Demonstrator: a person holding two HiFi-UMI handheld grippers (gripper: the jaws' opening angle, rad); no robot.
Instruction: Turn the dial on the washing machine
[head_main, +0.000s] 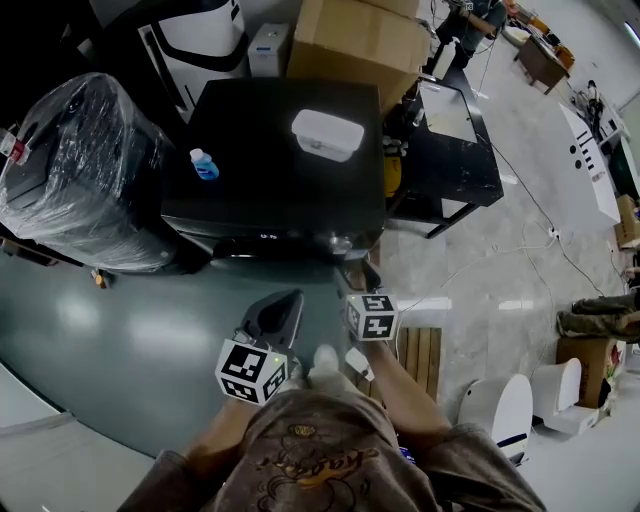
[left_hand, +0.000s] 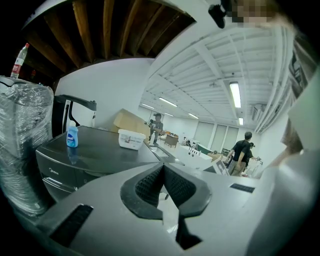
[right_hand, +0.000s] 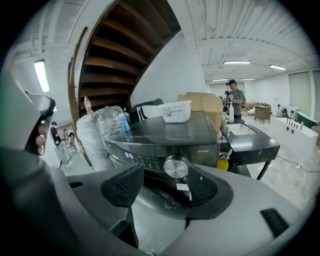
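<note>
The dark washing machine (head_main: 270, 150) stands in front of me, its silver round dial (right_hand: 175, 166) on the front panel beside a lit display. In the head view the dial (head_main: 342, 243) sits at the panel's right end. My right gripper (right_hand: 167, 182) is open and points at the dial, which shows just beyond the gap between its ribbed pads (right_hand: 127, 185); no pad presses on it. In the head view the right gripper (head_main: 357, 272) is just short of the panel. My left gripper (left_hand: 163, 184) is shut on nothing, and in the head view this gripper (head_main: 283, 303) hangs lower left of the dial.
A blue bottle (head_main: 203, 164) and a white lidded box (head_main: 326, 133) rest on the machine's top. A plastic-wrapped bulk (head_main: 75, 170) stands at the left, a cardboard box (head_main: 355, 40) behind, a black table (head_main: 450, 150) at the right. A wooden pallet (head_main: 420, 355) lies by my feet.
</note>
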